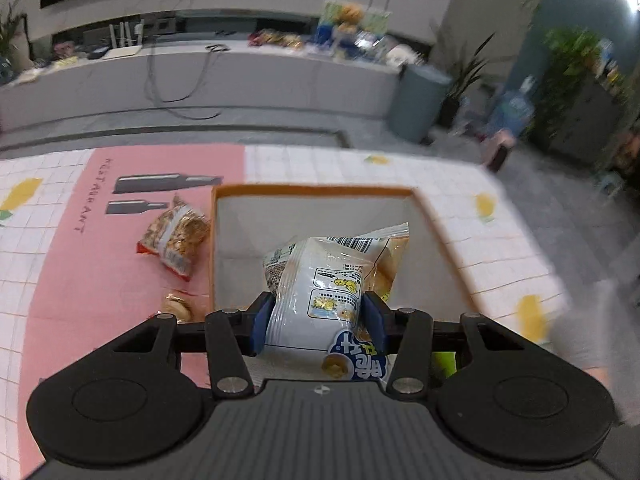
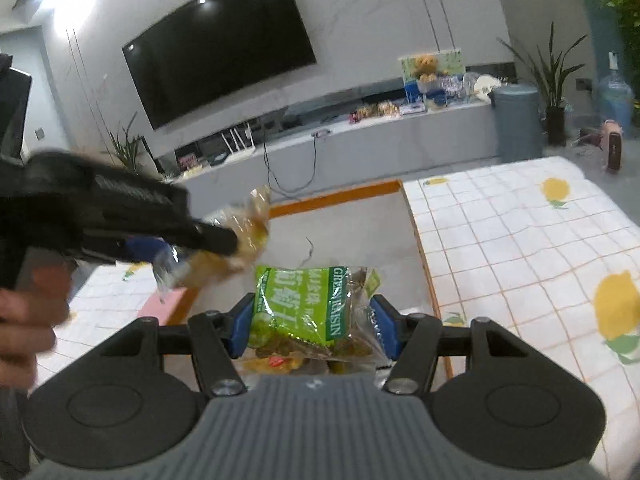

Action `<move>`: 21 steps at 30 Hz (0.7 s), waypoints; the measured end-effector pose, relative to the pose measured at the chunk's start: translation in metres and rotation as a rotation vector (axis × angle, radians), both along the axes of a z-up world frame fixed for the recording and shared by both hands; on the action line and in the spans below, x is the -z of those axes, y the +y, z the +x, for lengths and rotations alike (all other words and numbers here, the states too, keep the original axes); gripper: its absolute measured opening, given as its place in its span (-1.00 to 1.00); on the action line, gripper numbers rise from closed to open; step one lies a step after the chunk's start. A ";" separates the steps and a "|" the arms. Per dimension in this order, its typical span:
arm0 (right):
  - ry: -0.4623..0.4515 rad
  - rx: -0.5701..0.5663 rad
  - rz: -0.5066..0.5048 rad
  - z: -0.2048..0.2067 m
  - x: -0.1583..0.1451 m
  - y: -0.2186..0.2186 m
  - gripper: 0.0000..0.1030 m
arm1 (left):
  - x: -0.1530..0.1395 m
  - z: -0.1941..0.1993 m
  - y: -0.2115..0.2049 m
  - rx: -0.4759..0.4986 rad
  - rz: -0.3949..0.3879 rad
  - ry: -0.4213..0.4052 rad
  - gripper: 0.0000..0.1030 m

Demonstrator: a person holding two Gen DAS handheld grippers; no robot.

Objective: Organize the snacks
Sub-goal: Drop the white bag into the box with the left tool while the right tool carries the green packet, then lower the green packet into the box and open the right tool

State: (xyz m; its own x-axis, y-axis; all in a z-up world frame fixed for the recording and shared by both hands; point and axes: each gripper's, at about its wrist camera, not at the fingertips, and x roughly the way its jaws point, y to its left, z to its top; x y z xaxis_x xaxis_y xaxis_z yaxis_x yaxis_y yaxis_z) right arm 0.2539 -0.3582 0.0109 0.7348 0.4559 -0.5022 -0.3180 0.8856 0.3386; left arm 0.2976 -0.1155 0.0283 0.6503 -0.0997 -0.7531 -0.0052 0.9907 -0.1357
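Left tool (image 1: 318, 322), pads pressed on a white snack bag (image 1: 320, 296), is held over the orange-rimmed box (image 1: 312, 190), presumably for dropping it in. A green raisin packet (image 2: 308, 304) is clamped by the right tool (image 2: 310, 330) above the same box (both bags hang over its opening). On the surface (image 1: 400, 168), at 10 o'clock from the box, a peanut bag (image 1: 176, 236) is left unsorted; nothing blocks the opening.

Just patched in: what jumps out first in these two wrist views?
Each gripper grips a snack over the orange-rimmed box: the left gripper a white packet, the right gripper a green raisin bag. A clear bag of golden snacks lies on the pink mat left of the box.
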 end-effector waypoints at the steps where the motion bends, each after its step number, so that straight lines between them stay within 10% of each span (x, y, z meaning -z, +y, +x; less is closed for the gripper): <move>1: 0.014 -0.001 -0.004 0.008 0.003 0.003 0.15 | 0.008 0.006 -0.004 -0.006 0.035 0.000 0.06; 9: 0.061 -0.044 -0.014 0.039 0.009 0.008 0.15 | 0.029 0.024 -0.011 -0.063 0.072 0.003 0.06; 13: 0.068 -0.014 0.036 0.037 0.014 -0.004 0.15 | 0.023 0.022 -0.014 -0.071 0.095 -0.046 0.70; 21: 0.046 -0.011 0.073 0.027 0.010 -0.010 0.15 | -0.007 -0.022 -0.001 0.029 0.026 -0.211 0.74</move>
